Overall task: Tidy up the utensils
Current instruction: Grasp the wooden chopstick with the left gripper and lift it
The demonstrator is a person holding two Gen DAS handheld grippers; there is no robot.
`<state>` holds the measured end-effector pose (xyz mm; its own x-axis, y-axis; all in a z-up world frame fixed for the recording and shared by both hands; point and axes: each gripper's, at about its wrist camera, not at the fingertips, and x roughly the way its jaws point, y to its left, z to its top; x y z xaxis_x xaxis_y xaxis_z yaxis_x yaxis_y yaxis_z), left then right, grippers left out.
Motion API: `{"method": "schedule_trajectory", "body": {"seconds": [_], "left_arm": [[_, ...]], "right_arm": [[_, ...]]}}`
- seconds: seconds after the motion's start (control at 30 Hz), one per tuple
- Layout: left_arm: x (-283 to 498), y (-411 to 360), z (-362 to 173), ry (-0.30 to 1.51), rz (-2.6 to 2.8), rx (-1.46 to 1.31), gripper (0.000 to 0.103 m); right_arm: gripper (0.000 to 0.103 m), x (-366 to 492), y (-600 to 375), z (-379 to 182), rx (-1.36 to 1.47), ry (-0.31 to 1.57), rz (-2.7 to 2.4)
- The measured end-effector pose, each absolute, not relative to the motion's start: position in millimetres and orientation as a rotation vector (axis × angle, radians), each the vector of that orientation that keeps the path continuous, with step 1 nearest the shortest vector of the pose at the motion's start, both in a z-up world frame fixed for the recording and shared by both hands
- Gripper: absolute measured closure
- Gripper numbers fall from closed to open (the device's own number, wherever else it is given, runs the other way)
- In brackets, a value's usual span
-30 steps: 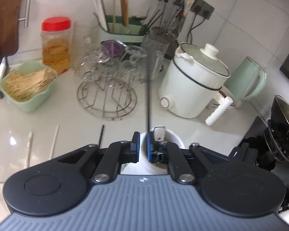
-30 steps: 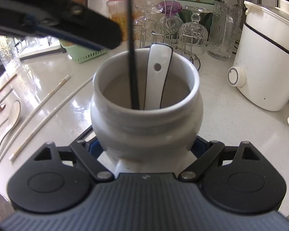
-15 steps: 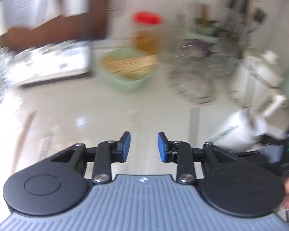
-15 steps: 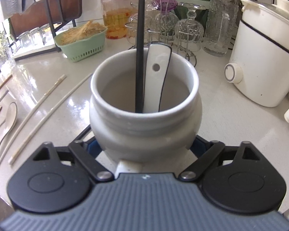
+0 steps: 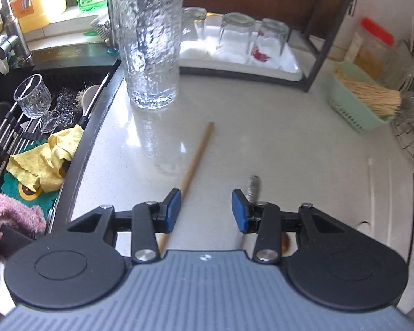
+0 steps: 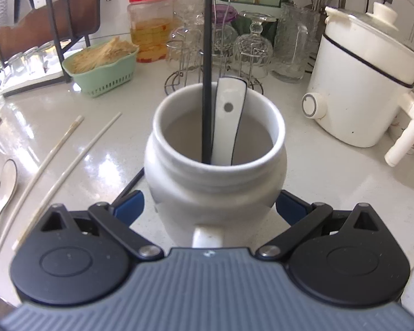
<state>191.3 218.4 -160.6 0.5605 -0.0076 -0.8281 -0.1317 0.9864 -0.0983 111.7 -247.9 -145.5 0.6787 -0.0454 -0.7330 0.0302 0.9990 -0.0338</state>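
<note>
My right gripper [image 6: 209, 204] stands open around a white ceramic jar [image 6: 215, 182]; its blue pads sit just off the jar's sides. Inside the jar stand a black chopstick [image 6: 207, 69] and a white spoon with a dark rim [image 6: 229, 115]. Two white chopsticks [image 6: 60, 151] and another spoon [image 6: 5, 187] lie on the counter to its left. My left gripper [image 5: 207, 207] hovers over the counter with its jaws opening and nothing between them. A wooden chopstick [image 5: 197, 157] runs beside its left finger, and a metal-handled utensil [image 5: 253, 186] lies by its right finger.
A tall textured glass [image 5: 149, 47] stands just beyond the wooden chopstick, beside the sink [image 5: 102, 88] that holds a rack, a glass and a yellow cloth [image 5: 49, 160]. A tray of upturned glasses [image 5: 240, 41] sits behind. A green basket [image 6: 102, 77], a glass rack [image 6: 220, 55] and a white cooker [image 6: 364, 88] stand behind the jar.
My left gripper let go of the black chopstick in the jar, swung left to the counter by the sink, and opened. The right gripper's jaws widened off the jar.
</note>
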Motion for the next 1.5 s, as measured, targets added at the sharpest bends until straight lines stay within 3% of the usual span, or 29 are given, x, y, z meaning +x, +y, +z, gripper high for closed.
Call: {"method": "schedule_trajectory", "body": {"seconds": [0.1,0.43,0.73,1.1,1.5], "left_arm": [[200.7,230.5,-173.1,0.988,0.066,-0.148,0.058],[229.4,231.7,-191.3,1.004,0.035,-0.097,0.094],[228.8,219.4,-182.4,0.962,0.045,-0.063,0.096],[202.5,188.1,-115.1,0.83,0.021,-0.161,0.097],[203.2,73.6,-32.5,0.624,-0.176,-0.257,0.096]], "right_arm": [[0.0,111.8,-244.9,-145.9,0.003,0.837,-0.073],[0.0,114.6,-238.6,-142.7,0.054,0.837,-0.145],[0.0,116.0,-238.4,-143.4,0.048,0.835,-0.156],[0.0,116.2,-240.0,-145.6,0.014,0.82,-0.111],[0.0,116.6,-244.1,-146.6,0.002,0.81,-0.056]]}}
